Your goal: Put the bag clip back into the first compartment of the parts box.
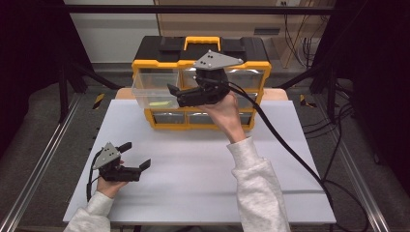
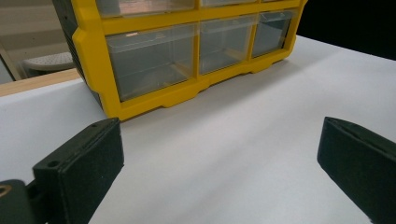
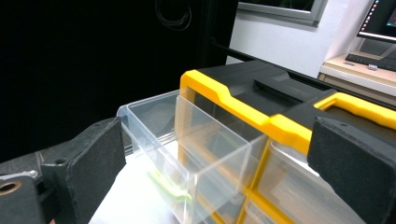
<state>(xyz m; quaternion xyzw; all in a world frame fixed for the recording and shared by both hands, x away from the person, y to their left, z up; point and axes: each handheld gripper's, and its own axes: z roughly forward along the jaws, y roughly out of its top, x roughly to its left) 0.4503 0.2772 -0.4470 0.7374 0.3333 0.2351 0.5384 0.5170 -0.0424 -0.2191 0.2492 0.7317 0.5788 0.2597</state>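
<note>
A yellow and black organiser (image 1: 227,48) with clear drawers stands at the back middle of the white table (image 1: 193,169). Its upper left drawer (image 1: 150,89) is pulled out, and a thin yellow-green thing (image 1: 159,103) lies in it. My right gripper (image 1: 175,95) hovers in front of the organiser, pointing left at that drawer, open and holding nothing. In the right gripper view the drawer (image 3: 205,140) and the green thing (image 3: 169,186) lie just beyond the spread jaws of the right gripper (image 3: 217,170). My left gripper (image 1: 136,155) rests open at the table's front left, holding nothing.
In the left gripper view, the organiser's lower drawers (image 2: 154,60) are shut, with bare table (image 2: 233,140) between them and the left gripper (image 2: 219,163). A black cable (image 1: 290,150) trails from the right gripper across the table's right side. Metal rails (image 1: 43,159) flank the table.
</note>
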